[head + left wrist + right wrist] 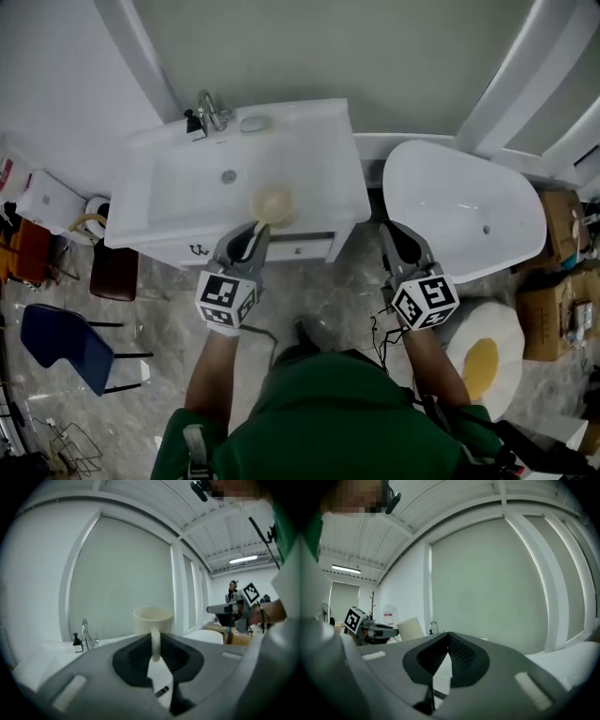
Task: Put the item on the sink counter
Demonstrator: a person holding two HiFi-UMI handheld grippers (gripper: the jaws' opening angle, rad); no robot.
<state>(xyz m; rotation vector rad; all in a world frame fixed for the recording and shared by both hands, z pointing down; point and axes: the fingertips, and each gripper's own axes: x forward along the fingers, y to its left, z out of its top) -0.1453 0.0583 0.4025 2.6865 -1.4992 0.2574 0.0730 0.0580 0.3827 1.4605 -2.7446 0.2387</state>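
Left gripper view shows your left tool (pixel 154 638) clamped shut on the handle of the cream mug (pixel 153 619), likely to keep it upright for setting down. The mug sits just ahead of the jaws, above the near edge of the sink's desk (pixel 342 159). Your right tool (pixel 448 641) is closed and empty.

The left gripper (pixel 253 236), held forward, clamps the handle of a cup (pixel 274 202); the right gripper (pixel 398 239), level beside it, is closed and empty.
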